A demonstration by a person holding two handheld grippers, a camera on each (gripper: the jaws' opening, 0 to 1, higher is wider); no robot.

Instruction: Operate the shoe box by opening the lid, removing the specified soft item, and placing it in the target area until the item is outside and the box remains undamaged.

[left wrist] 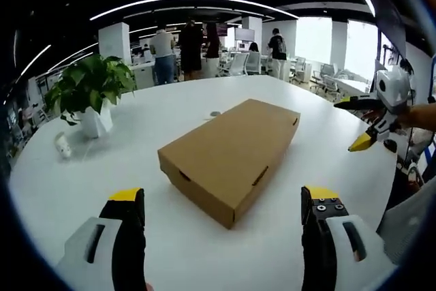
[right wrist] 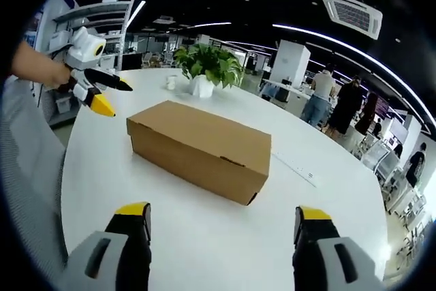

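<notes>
A closed brown cardboard shoe box (left wrist: 231, 155) lies on the round white table (left wrist: 170, 107), lid down. In the left gripper view my left gripper (left wrist: 223, 202) stands open just short of the box's near corner, nothing between its jaws. My right gripper (left wrist: 364, 124) comes in from the right, open, held above the table edge beside the box. In the right gripper view the box (right wrist: 199, 148) lies ahead of my open right gripper (right wrist: 223, 219), and the left gripper (right wrist: 102, 92) hangs open at the far left, in a person's hand.
A potted green plant (left wrist: 92, 90) in a white pot stands on the table's far left, with a small white cup (left wrist: 63, 145) near it. A thin white strip (right wrist: 294, 166) lies past the box. Several people (left wrist: 184, 49) stand among desks and chairs behind the table.
</notes>
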